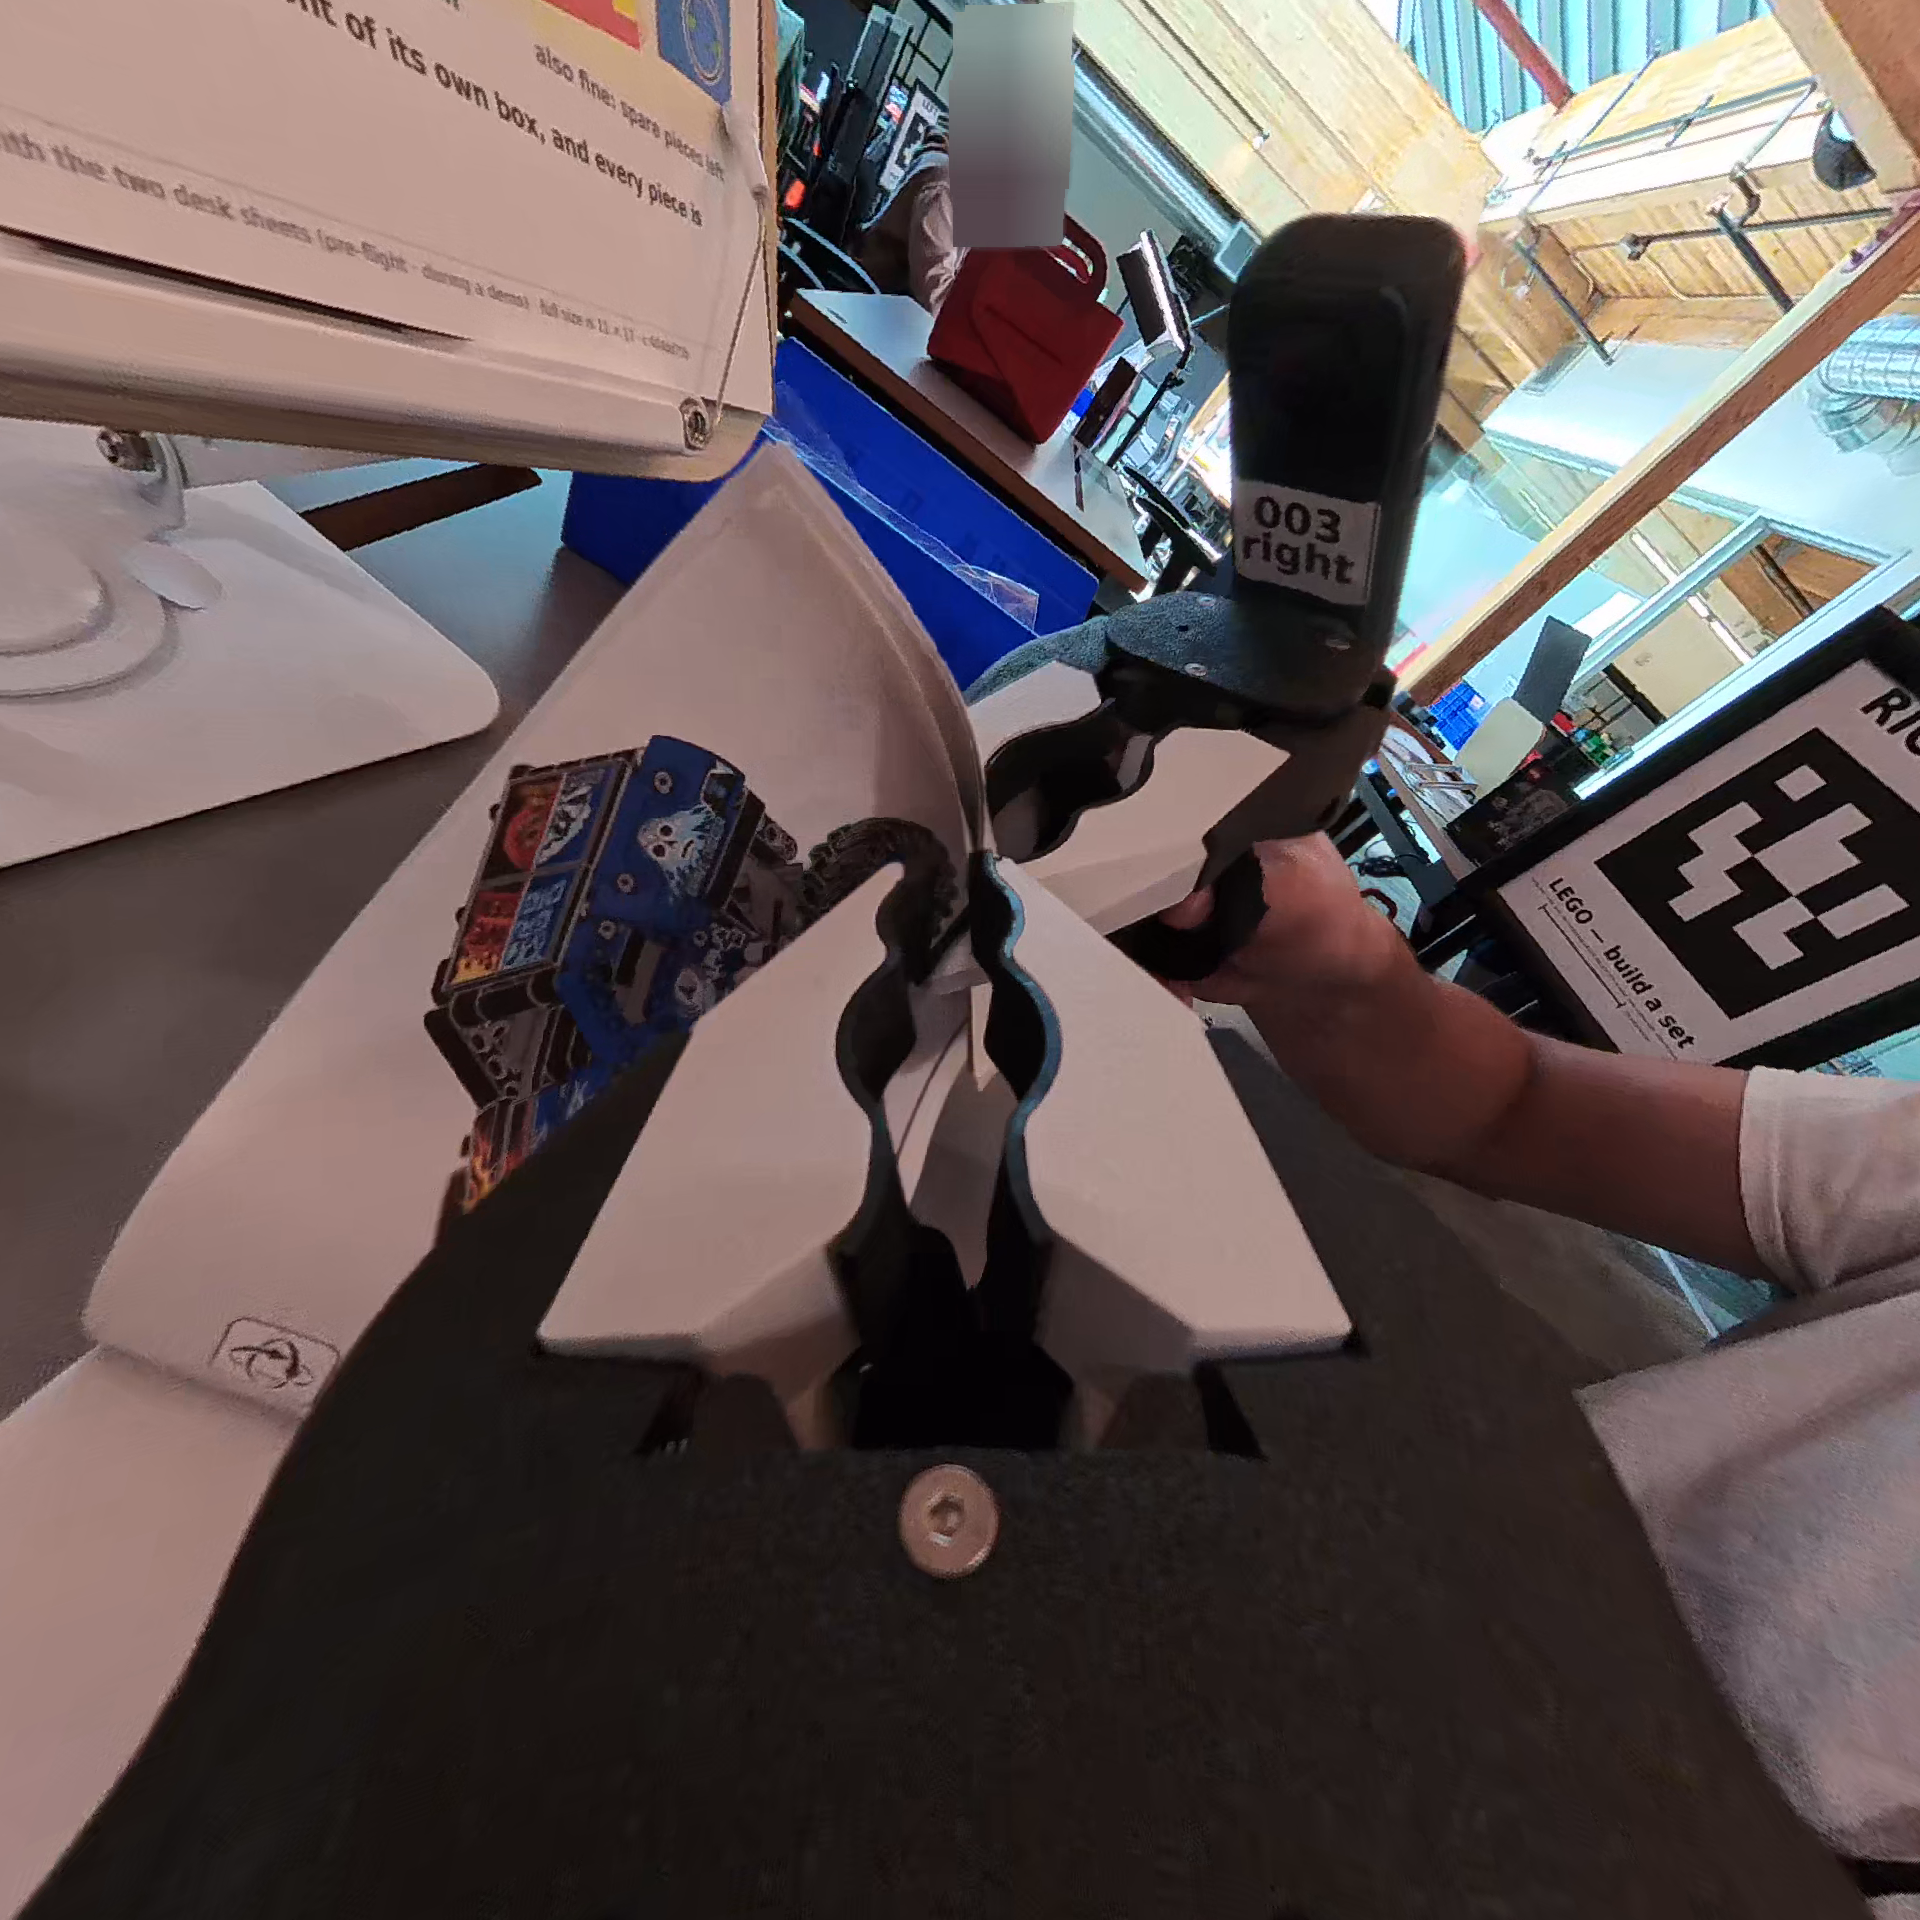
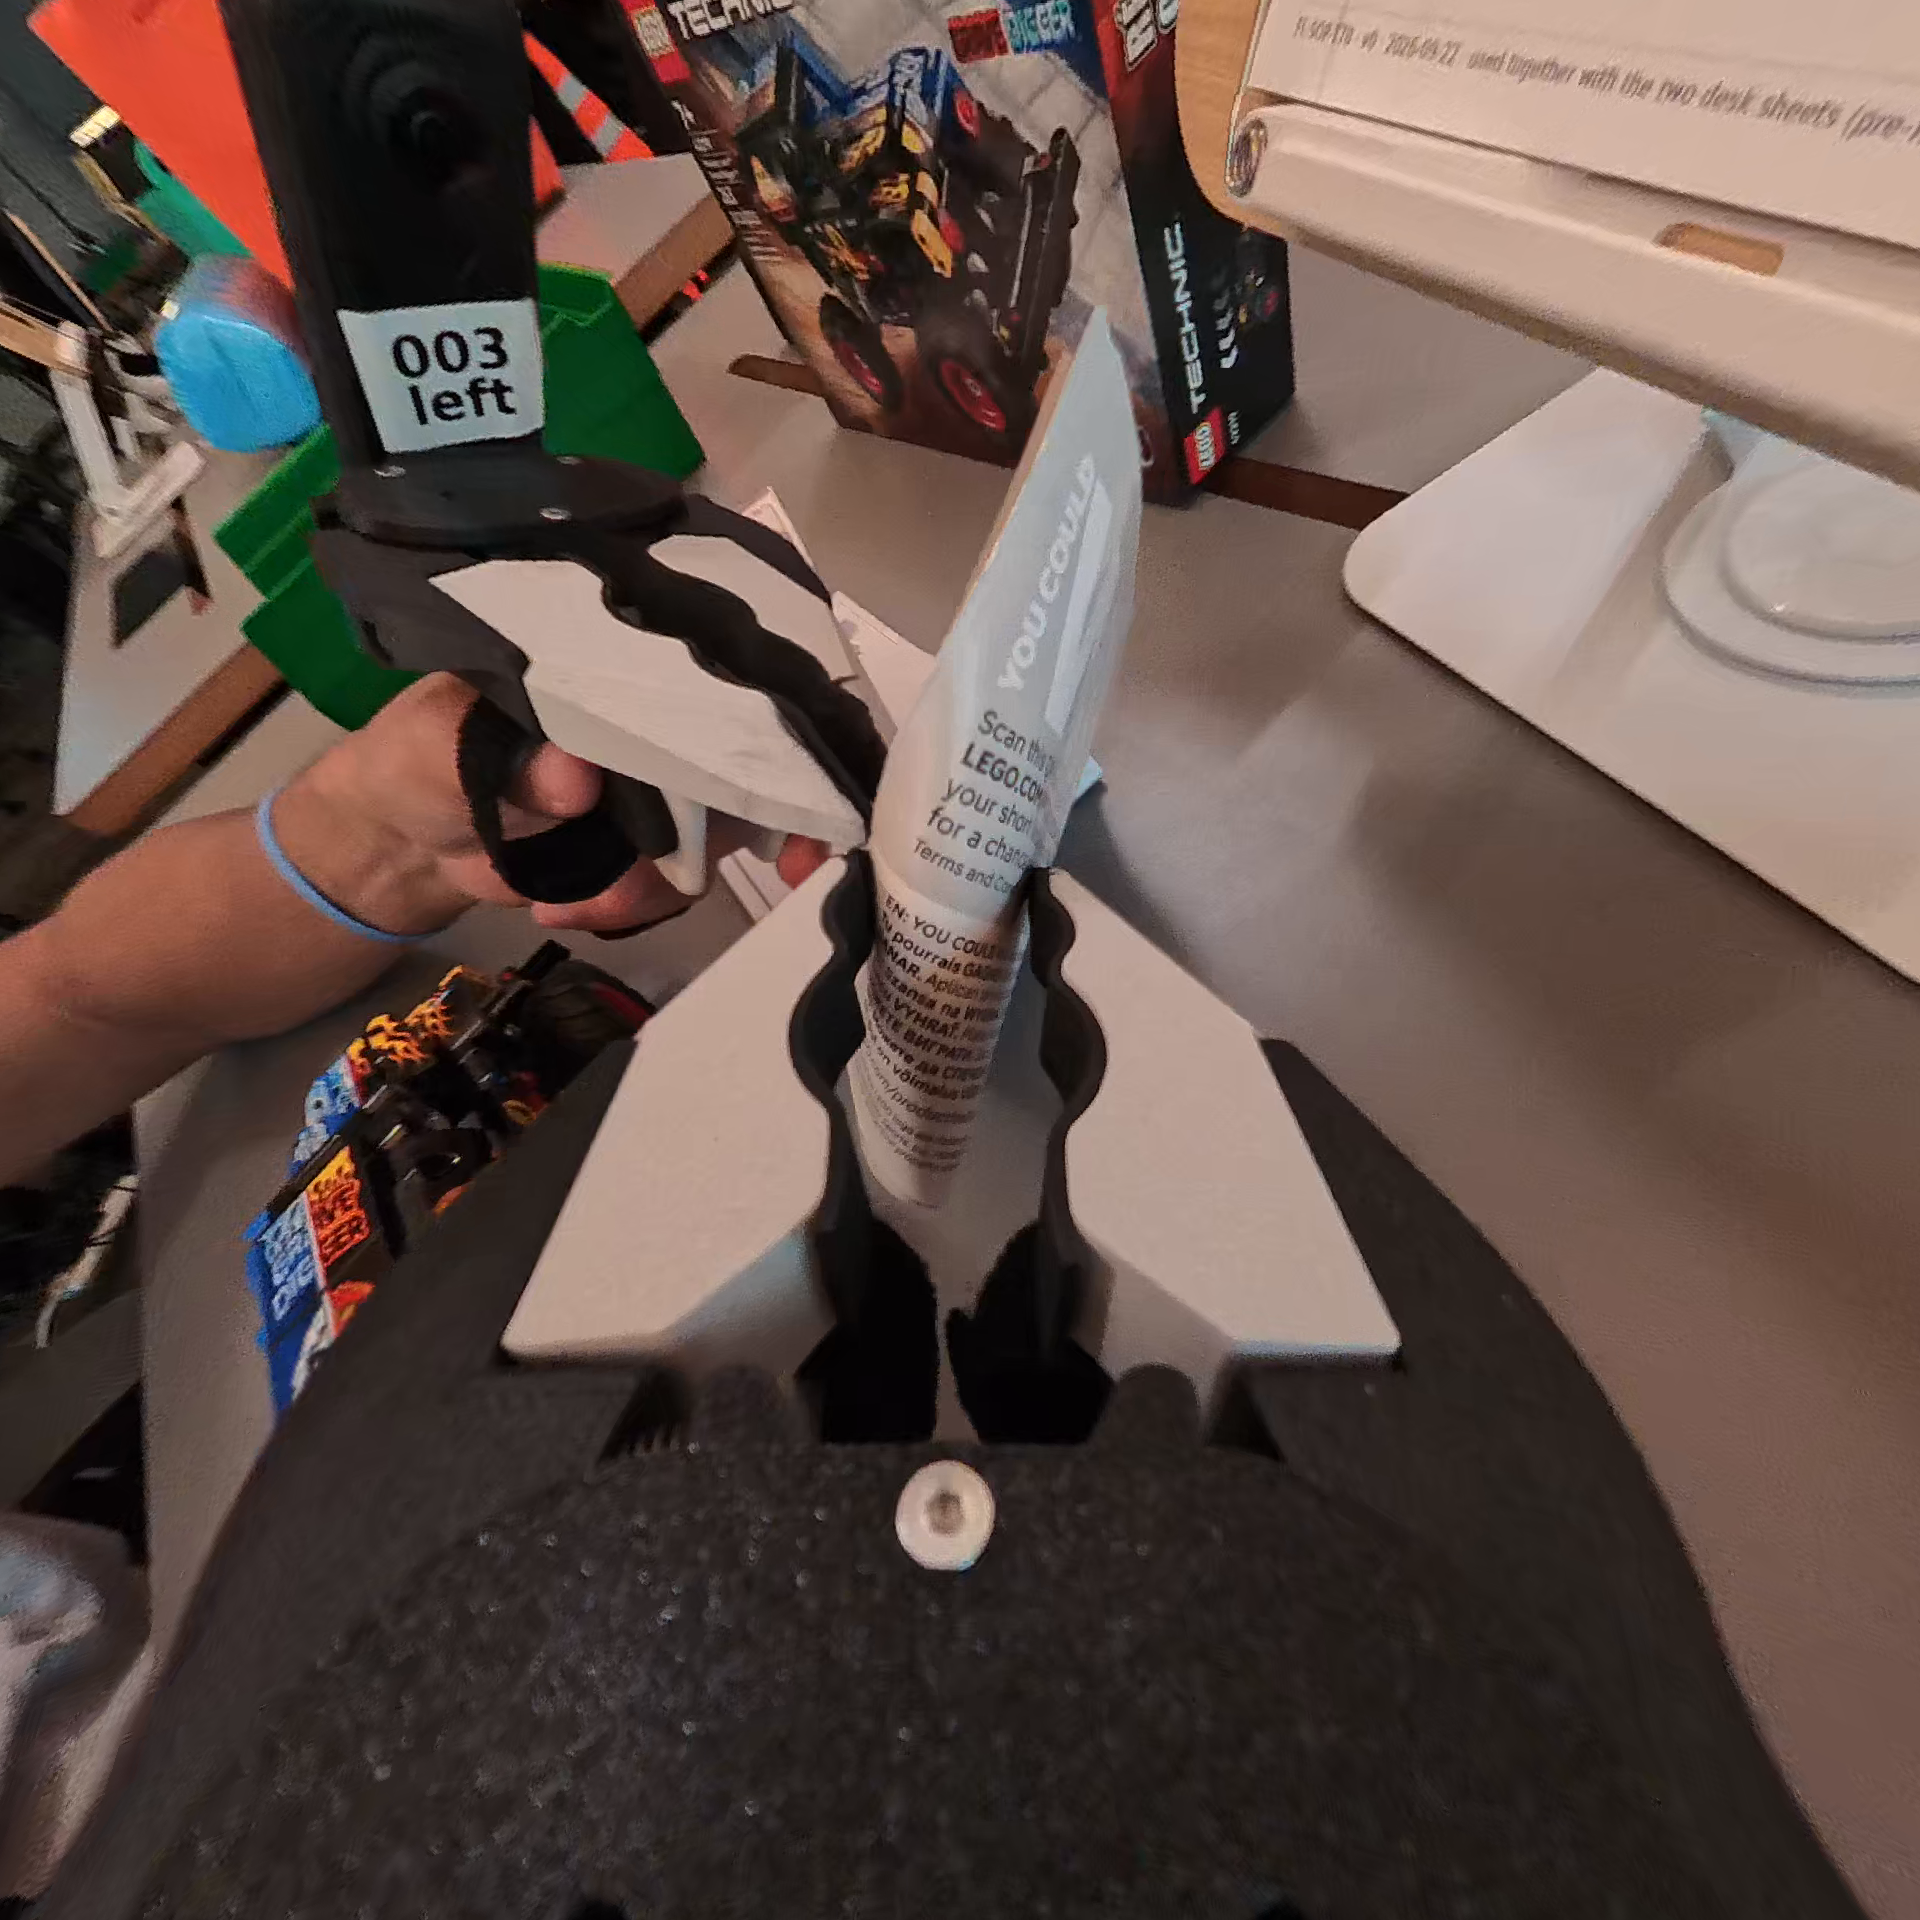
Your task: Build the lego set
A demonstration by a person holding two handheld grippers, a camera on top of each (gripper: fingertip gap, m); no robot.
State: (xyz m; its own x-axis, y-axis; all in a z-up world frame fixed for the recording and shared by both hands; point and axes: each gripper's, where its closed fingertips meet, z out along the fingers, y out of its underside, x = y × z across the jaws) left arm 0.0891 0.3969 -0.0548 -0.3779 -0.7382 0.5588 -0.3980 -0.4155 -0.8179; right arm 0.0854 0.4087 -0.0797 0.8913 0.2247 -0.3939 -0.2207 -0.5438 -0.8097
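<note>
We worked at a grey desk (image 2: 1403, 831), where a white stand (image 2: 1621, 644) with a rounded base stood at the far side under a tilted white board of printed sheets (image 1: 364, 208). Behind the work area a lego box (image 2: 935, 208) stood upright on the desk, with a truck pictured on its front. In the left wrist view, a blue bin (image 1: 914, 499) sat beyond the booklet, and a framed card with a black-and-white square marker (image 1: 1766, 873) leaned at the right edge.

The instruction booklet (image 1: 582, 935) was lifted off the desk and held between the two claws, its cover picture of a blue truck facing the left camera. Our left claw (image 1: 961, 914) was pinched together on the booklet's edge, with the pages curving up and away past the fingertips. Our right claw (image 2: 951, 883) was clamped on a loose page (image 2: 997, 727) that stood nearly upright and carried printed text, its lower part lying between the fingers (image 2: 821, 997). In the right wrist view, the left claw's tips came just beside that page, close to the right claw's own tips.

A hand (image 1: 1299, 925) gripped the right tool's handle, and a hand with a blue wristband (image 2: 416, 831) gripped the left tool.
</note>
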